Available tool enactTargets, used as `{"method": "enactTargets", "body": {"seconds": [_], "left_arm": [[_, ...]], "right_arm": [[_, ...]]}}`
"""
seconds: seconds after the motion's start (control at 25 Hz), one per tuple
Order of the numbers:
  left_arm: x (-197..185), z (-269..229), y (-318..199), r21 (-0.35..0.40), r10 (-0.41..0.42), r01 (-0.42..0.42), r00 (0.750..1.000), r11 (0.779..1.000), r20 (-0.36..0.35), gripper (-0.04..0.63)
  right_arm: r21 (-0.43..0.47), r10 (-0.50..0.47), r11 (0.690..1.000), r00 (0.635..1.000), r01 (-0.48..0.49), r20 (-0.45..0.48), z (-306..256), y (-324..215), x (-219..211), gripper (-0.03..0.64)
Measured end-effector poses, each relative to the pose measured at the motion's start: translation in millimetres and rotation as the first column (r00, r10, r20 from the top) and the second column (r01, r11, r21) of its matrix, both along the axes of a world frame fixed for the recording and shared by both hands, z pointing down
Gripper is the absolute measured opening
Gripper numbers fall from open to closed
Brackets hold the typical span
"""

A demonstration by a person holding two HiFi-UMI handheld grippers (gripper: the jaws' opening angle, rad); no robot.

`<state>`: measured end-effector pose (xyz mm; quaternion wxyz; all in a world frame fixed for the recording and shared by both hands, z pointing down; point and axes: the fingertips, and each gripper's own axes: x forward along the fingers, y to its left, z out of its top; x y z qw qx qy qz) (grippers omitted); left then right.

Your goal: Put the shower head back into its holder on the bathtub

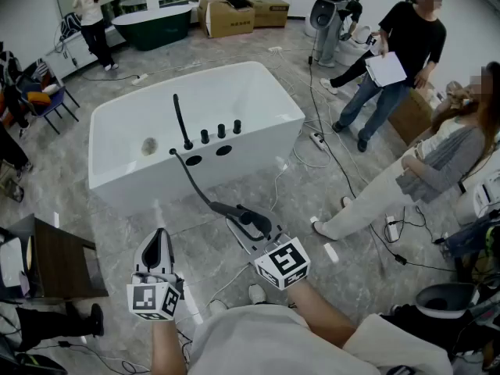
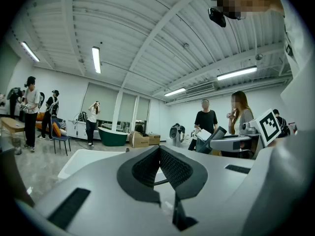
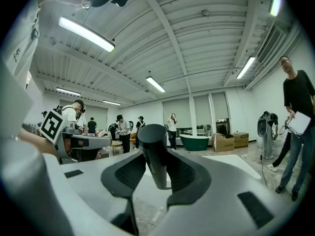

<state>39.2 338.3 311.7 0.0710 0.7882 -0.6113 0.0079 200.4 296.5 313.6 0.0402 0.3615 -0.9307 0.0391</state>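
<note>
- One hand's working: your right gripper fingers clamp the shower head, hose trailing from the tub.
- Left gripper fingers pinched shut, empty, parked aside.

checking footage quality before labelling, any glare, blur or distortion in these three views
Head view: sharp, evenly lit, edges bent a little; the white bathtub keeps its shading. Left gripper view: heavy fisheye, dark corners, ceiling light strips glaring. Right gripper view: same fisheye and bright strips; the shower head close up looks slightly soft.
</note>
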Motion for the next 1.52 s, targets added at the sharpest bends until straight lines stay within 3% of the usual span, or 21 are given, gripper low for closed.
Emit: {"method": "enactTargets", "body": {"seconds": [1.52], "left_arm": [[-91, 10, 28, -0.012, 0.101, -0.101, 0.995, 0.995, 0.023, 0.012]], "right_arm": [[0.011, 0.120, 0.993, 0.992, -0.120, -0.024, 2, 16, -84, 0.143]]}}
